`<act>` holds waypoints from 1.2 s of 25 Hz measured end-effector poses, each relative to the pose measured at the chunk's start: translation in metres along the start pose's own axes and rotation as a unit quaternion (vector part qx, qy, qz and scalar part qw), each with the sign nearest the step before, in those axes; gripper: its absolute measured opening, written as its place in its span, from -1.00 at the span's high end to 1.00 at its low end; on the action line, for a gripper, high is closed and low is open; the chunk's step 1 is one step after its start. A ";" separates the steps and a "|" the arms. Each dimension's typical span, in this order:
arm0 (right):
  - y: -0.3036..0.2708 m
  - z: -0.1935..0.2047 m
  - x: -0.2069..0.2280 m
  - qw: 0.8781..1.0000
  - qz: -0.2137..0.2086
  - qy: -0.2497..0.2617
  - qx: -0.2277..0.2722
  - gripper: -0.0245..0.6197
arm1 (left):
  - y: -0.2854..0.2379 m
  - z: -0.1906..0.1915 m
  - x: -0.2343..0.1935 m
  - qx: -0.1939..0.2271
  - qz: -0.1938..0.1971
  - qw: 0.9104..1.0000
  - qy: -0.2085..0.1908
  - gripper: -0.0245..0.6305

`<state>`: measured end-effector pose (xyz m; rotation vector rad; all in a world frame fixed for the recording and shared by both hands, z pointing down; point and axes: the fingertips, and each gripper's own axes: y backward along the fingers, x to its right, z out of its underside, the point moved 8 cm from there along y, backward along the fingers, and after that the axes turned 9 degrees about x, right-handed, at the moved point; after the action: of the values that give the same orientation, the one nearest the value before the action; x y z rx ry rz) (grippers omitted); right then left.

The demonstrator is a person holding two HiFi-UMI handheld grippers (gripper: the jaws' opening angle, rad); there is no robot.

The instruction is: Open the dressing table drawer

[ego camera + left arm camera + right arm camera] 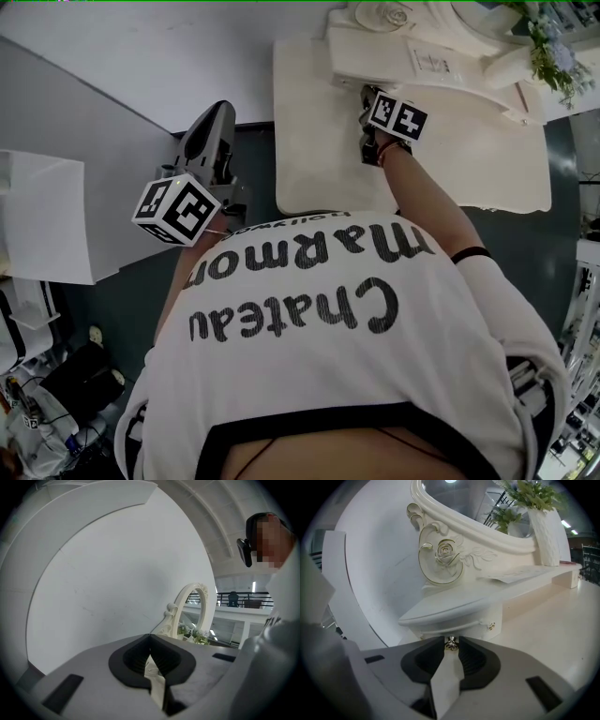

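- Jaws first: R gripper point(450, 641) is squeezed tight on the tiny shiny metal knob point(451, 644). L gripper point(150, 637) has its jaws pressed together w/ nothing in them. It hangs in the air well away from the table, facing a plain white wall point(108, 583).
- The knob belongs to the little cream-white wooden drawer point(433, 630). The drawer sits under the low shelf at the foot of the mirror, at its left end, on top of the cream-white dressing table point(319, 141).
- How it'll handle: drawer looks small & light, prob. slides out easy. The knob is round, smooth & v. small, so it can slip out of the pads.
- Best hold: on the thin neck behind the round head. Then pull straight out, not up or sideways, so the knob doesn't bend.
- Around it: carved rose mirror frame point(445, 552), a flat paper card point(511, 573) on the shelf, and a tall white vase w/ green plants point(546, 531). A hard tug might make the vase wobble.
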<state>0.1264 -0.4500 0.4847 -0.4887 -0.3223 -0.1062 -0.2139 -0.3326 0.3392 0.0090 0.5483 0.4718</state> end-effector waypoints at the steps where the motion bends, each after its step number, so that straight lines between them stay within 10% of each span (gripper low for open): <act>1: 0.000 0.001 0.000 1.000 -0.001 0.001 0.001 0.60 | 0.000 0.000 0.001 0.001 0.001 1.000 0.001 0.85; 30: 0.010 0.006 -0.004 0.998 0.014 0.058 -0.025 0.60 | -0.009 0.008 0.015 -0.011 0.035 0.999 0.010 0.85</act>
<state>0.1223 -0.4382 0.4839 -0.5348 -0.2004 -0.1151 -0.1949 -0.3330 0.3368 0.0032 0.5630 0.5458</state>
